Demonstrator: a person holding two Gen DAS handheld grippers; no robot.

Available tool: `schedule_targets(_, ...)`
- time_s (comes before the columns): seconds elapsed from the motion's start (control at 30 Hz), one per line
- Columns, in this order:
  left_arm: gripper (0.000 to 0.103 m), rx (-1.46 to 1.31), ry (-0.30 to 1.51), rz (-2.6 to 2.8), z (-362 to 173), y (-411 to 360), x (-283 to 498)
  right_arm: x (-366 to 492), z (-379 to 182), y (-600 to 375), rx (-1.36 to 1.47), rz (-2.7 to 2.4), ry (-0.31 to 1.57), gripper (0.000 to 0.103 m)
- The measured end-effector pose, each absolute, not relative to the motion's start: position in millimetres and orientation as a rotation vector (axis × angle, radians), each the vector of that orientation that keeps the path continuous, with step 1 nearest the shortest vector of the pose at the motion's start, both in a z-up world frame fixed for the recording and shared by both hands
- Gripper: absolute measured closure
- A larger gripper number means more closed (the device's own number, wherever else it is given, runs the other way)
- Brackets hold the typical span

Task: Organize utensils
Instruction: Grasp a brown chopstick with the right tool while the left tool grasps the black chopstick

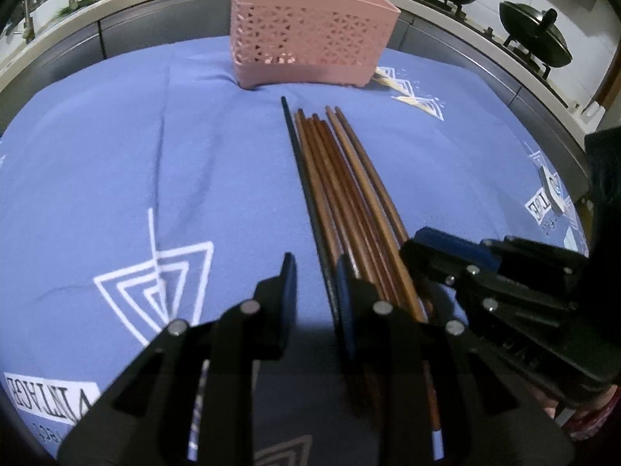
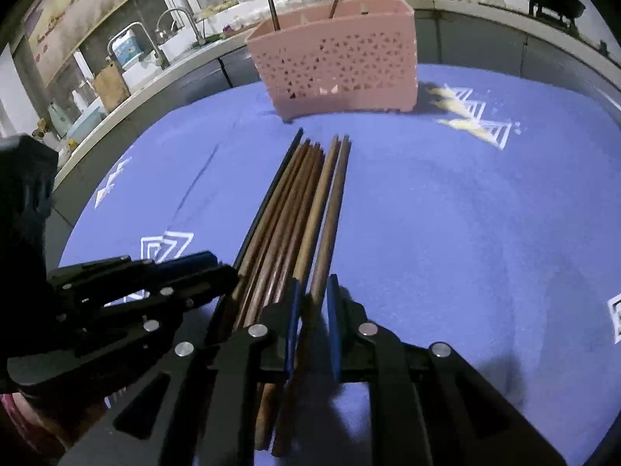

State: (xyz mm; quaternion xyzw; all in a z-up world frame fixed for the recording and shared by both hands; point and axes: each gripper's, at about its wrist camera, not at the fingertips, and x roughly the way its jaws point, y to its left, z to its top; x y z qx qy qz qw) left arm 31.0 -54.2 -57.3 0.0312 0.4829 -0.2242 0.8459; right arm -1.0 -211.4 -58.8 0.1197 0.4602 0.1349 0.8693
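Several brown wooden chopsticks and one black chopstick lie side by side on the blue cloth, tips toward a pink perforated utensil basket. My left gripper is open, its right finger resting beside the black chopstick, nothing between its jaws. My right gripper is narrowly open around the rightmost brown chopstick. The bundle and the basket show in the right wrist view too. Two utensils stand in the basket.
The right gripper shows at the right of the left wrist view; the left gripper shows at the left of the right wrist view. A kitchen counter with a sink faucet and woks runs behind the table.
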Motion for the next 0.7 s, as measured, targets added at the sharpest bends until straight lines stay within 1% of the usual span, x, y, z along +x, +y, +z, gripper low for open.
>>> schedule_targets(0.5,0.082,0.089,0.989,-0.419,-57,-54,30,-7,-58,-213,0.220,0.238,0.939,0.088)
schedule_targets(0.7,0.082,0.113,0.976,-0.415,-56,-58,28,-8,-59,-204,0.168,0.231,0.932,0.088)
